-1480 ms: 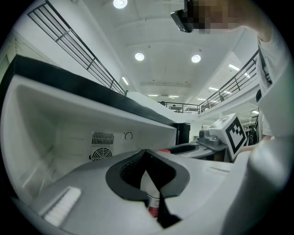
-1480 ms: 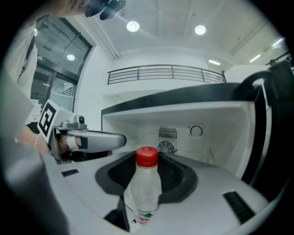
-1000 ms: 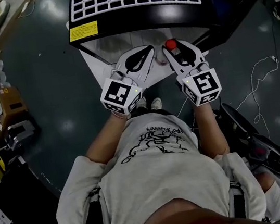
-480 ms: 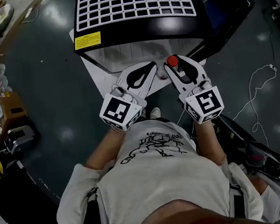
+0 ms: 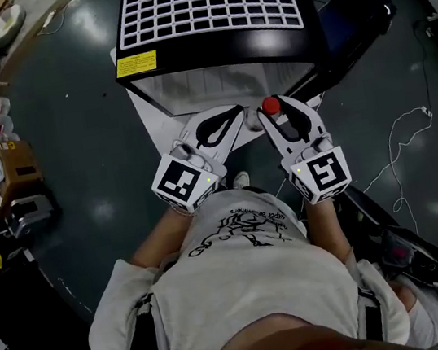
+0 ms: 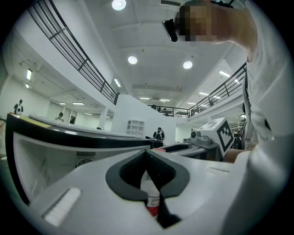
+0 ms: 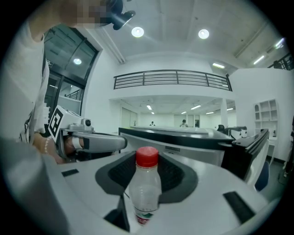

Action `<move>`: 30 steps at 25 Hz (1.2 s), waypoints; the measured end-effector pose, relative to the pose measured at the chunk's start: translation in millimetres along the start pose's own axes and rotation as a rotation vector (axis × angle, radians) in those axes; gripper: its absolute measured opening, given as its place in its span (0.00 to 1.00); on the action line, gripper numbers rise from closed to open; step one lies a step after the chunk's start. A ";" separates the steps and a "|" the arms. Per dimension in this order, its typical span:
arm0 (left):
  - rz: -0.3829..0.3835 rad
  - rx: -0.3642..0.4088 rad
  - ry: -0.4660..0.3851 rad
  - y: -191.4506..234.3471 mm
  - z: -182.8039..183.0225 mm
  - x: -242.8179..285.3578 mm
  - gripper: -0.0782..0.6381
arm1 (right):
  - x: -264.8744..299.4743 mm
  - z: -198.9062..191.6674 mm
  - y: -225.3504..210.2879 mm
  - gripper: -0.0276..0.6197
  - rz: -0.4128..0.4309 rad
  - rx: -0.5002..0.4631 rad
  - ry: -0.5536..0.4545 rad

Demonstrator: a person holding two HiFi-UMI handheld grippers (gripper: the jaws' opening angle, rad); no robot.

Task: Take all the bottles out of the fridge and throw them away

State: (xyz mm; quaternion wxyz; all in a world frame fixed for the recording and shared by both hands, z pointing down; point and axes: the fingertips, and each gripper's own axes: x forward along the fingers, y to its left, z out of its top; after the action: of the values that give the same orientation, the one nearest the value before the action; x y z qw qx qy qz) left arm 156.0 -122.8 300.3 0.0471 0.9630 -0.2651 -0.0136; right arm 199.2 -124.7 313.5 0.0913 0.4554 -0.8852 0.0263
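A small clear bottle with a red cap (image 5: 271, 106) stands upright between the jaws of my right gripper (image 5: 277, 113), which is shut on it. In the right gripper view the bottle (image 7: 146, 193) sits in the dark cut-out of the jaws of the right gripper (image 7: 148, 176), cap on top. My left gripper (image 5: 223, 120) is beside it on the left, shut, with nothing in its grip. Through the slit under the left gripper (image 6: 147, 158) part of another bottle (image 6: 152, 195) with a red label shows beyond it. Both grippers hover at the open front of the black-topped fridge (image 5: 215, 47).
The fridge's black door (image 5: 347, 22) swings open at the right. A white grid (image 5: 205, 7) lies on the fridge top. Boxes and clutter (image 5: 3, 163) line the left edge of the dark floor. A cable (image 5: 399, 141) trails at the right.
Both grippers have drawn back from the fridge toward the person and risen a little, the right one carrying the red-capped bottle. The jaws have not changed.
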 end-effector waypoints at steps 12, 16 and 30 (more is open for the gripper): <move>0.064 0.003 -0.005 -15.7 -1.3 -8.1 0.12 | -16.8 8.6 10.5 0.27 0.064 -0.030 -0.021; 0.089 -0.011 0.002 -22.9 -11.2 -10.5 0.12 | -21.2 7.6 14.5 0.27 0.089 -0.047 -0.023; 0.149 -0.002 -0.011 -26.7 -8.9 -15.1 0.12 | -25.1 7.6 19.5 0.27 0.135 -0.064 -0.026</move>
State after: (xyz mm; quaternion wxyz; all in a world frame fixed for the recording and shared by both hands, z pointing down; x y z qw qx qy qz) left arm 157.0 -91.5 306.6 0.0476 0.9404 -0.3364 -0.0154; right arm 196.6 -94.2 302.1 0.0925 0.3918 -0.9154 -0.0016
